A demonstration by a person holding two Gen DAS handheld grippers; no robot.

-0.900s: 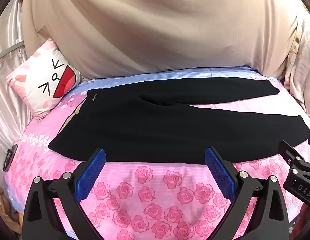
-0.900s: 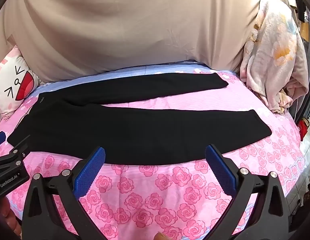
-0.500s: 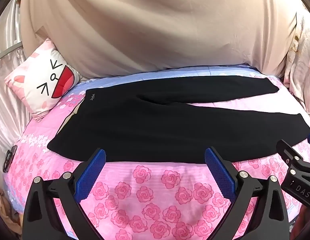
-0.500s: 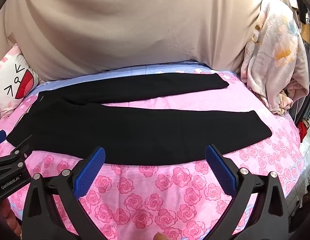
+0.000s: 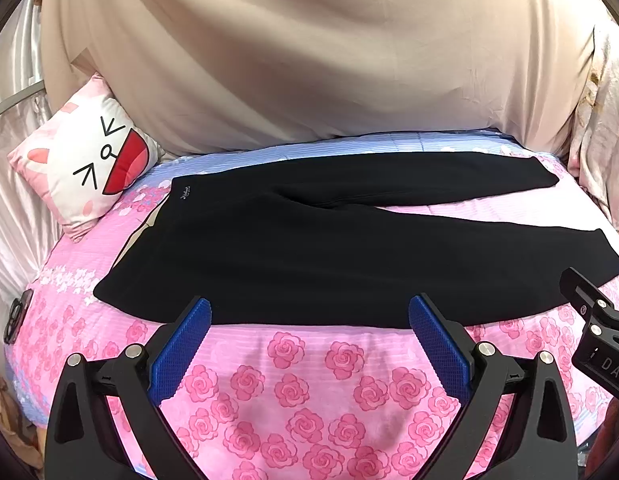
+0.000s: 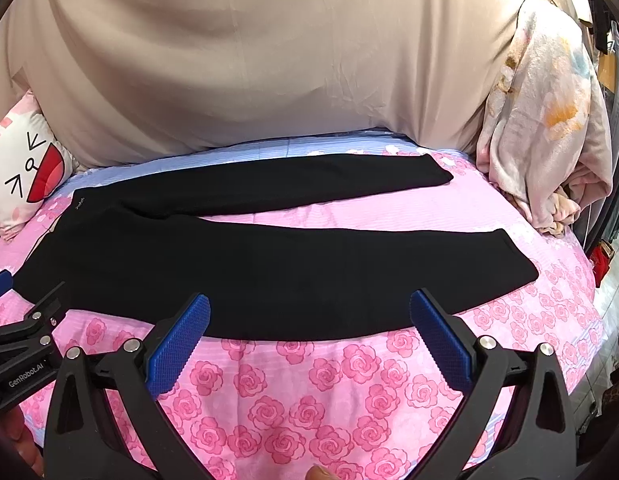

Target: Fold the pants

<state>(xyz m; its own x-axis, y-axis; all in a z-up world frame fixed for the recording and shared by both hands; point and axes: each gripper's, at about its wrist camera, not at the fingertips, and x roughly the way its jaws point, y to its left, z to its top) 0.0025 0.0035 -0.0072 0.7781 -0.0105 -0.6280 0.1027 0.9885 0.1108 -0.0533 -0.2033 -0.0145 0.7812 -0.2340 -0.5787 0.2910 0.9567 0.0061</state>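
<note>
both grippers, left gripper (image 5: 309,320) and right gripper (image 6: 309,318), keep fingers apart, still hovering before unmoved pants (image 5: 309,256).

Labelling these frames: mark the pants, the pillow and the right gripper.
pants (image 5: 329,256), left wrist view, seat area.
pillow (image 5: 89,160), left wrist view, printed face.
right gripper (image 6: 309,332), right wrist view, midway between its open fingertips.

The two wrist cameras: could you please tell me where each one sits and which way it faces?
Left wrist: sits behind the open left gripper, facing the waist end of the black pants; the right gripper's edge shows at right.
Right wrist: sits behind the open right gripper, facing the cuffs; a fingertip shows below.
Shared: pants, rose bedsheet, cat pillow.
</note>
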